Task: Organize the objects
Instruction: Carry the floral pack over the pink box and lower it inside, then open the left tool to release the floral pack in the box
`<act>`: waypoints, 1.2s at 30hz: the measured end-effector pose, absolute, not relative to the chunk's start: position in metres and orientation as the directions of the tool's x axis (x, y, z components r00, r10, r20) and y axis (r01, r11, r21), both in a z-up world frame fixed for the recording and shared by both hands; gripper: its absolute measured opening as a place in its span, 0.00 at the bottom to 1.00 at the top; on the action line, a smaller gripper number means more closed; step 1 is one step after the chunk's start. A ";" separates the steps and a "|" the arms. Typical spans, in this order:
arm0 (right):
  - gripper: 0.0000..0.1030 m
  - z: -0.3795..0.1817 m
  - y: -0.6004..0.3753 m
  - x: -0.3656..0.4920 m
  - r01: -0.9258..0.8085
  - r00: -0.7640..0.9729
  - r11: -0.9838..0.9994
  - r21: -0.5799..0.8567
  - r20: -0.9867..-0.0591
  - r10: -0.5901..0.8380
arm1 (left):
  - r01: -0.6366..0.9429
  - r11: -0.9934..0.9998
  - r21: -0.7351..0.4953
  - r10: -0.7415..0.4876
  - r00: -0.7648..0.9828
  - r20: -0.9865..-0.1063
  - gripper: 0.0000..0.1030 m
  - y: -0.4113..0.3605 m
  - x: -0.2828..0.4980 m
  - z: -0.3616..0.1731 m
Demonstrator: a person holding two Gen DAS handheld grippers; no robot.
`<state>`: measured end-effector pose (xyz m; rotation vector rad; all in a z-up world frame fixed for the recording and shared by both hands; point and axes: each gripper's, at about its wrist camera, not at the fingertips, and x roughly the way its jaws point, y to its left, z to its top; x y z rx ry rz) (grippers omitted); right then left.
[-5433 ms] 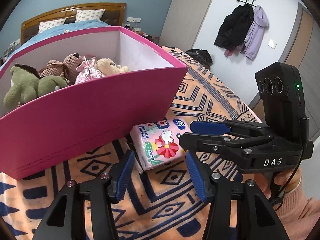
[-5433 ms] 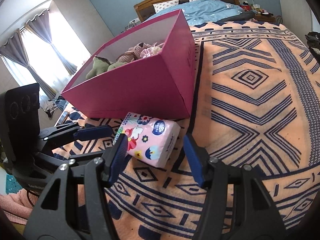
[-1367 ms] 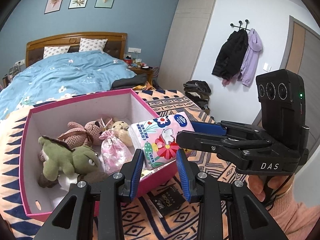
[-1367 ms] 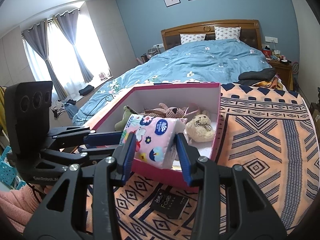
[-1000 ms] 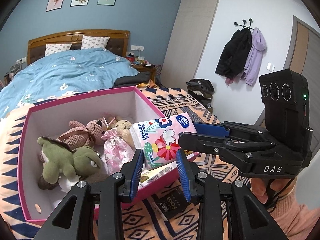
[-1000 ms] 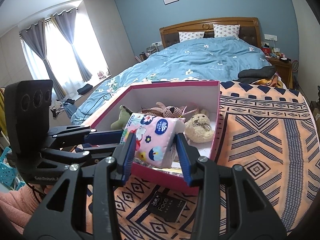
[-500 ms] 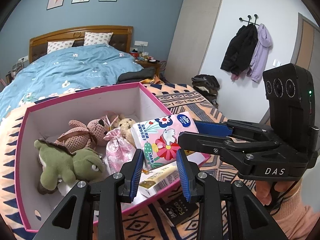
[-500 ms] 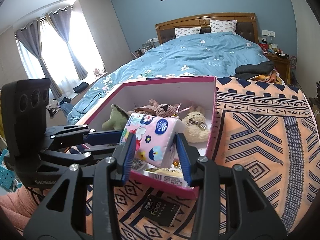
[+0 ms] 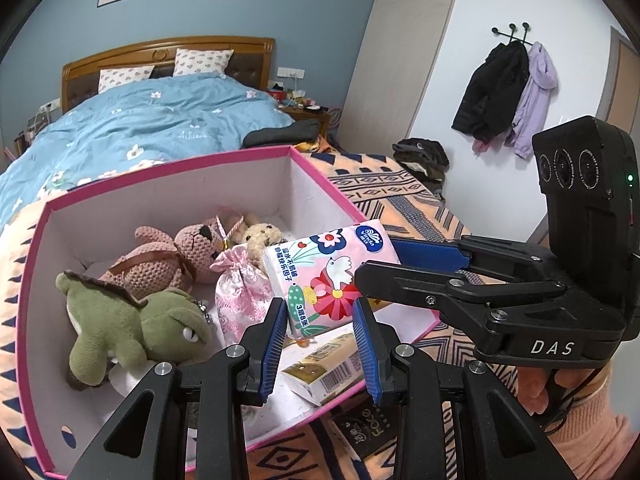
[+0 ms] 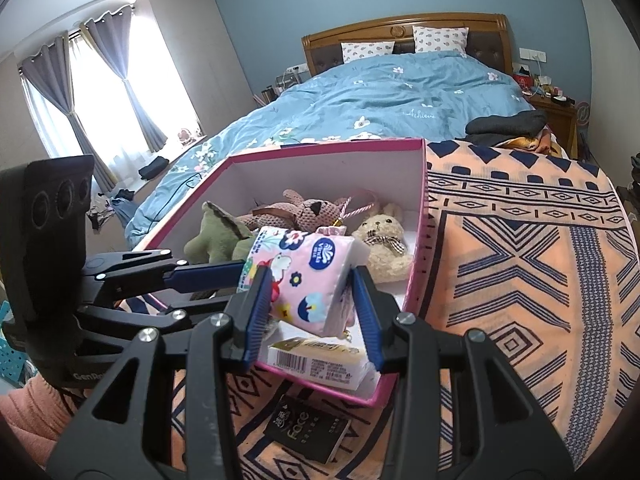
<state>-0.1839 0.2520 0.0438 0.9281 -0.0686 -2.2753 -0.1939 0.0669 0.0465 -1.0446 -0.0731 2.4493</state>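
Note:
A pink flowered tissue pack [image 9: 326, 276] [image 10: 304, 276] hangs over the near right corner of the open pink box [image 9: 168, 168] [image 10: 328, 146]. My left gripper [image 9: 320, 316] is shut on one end of the pack. The right gripper [image 10: 310, 292] is shut on the other end and shows in the left wrist view as right gripper [image 9: 376, 260]. The left gripper [image 10: 236, 280] reaches in from the left in the right wrist view. Under the pack, a yellow-white carton [image 9: 324, 364] [image 10: 320, 360] lies on the box floor.
The box holds a green plush [image 9: 120, 320], a pink knitted bear [image 9: 168, 260], a cream bunny [image 10: 384, 240] and a pink satin pouch [image 9: 240, 284]. A black "Face" packet [image 10: 308, 432] lies on the orange patterned blanket [image 10: 520, 260] before the box. A blue-covered bed [image 10: 400, 92] stands behind.
Both grippers have carried the tissue pack forward and slightly down, further over the box. The carton on the box floor has come into fuller view. The grips are unchanged.

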 end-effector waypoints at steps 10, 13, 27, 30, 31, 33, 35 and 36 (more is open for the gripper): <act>0.43 0.036 0.247 -0.193 0.554 -0.506 -0.781 0.287 -0.629 -0.590 | -0.380 -0.891 -0.248 0.437 -0.572 -0.694 0.32 0.064 -0.206 0.036; 0.43 0.035 0.245 -0.194 0.552 -0.509 -0.786 0.278 -0.635 -0.582 | -0.376 -0.889 -0.262 0.442 -0.554 -0.705 0.32 0.064 -0.211 0.030; 0.51 0.036 0.244 -0.194 0.541 -0.518 -0.789 0.292 -0.623 -0.586 | -0.365 -0.897 -0.250 0.426 -0.558 -0.712 0.34 0.063 -0.212 0.021; 0.51 0.038 0.247 -0.190 0.544 -0.517 -0.782 0.303 -0.613 -0.597 | -0.375 -0.899 -0.225 0.417 -0.582 -0.698 0.40 0.064 -0.203 0.025; 0.51 0.038 0.248 -0.187 0.547 -0.517 -0.779 0.305 -0.609 -0.602 | -0.378 -0.900 -0.218 0.416 -0.590 -0.693 0.41 0.065 -0.200 0.027; 0.51 0.040 0.250 -0.183 0.551 -0.520 -0.776 0.306 -0.601 -0.606 | -0.388 -0.899 -0.204 0.415 -0.608 -0.677 0.46 0.065 -0.193 0.031; 0.51 0.042 0.251 -0.178 0.558 -0.517 -0.769 0.312 -0.594 -0.616 | -0.389 -0.902 -0.189 0.409 -0.624 -0.665 0.48 0.066 -0.186 0.035; 0.51 0.043 0.251 -0.175 0.562 -0.517 -0.767 0.311 -0.592 -0.619 | -0.391 -0.902 -0.185 0.408 -0.631 -0.660 0.49 0.066 -0.183 0.037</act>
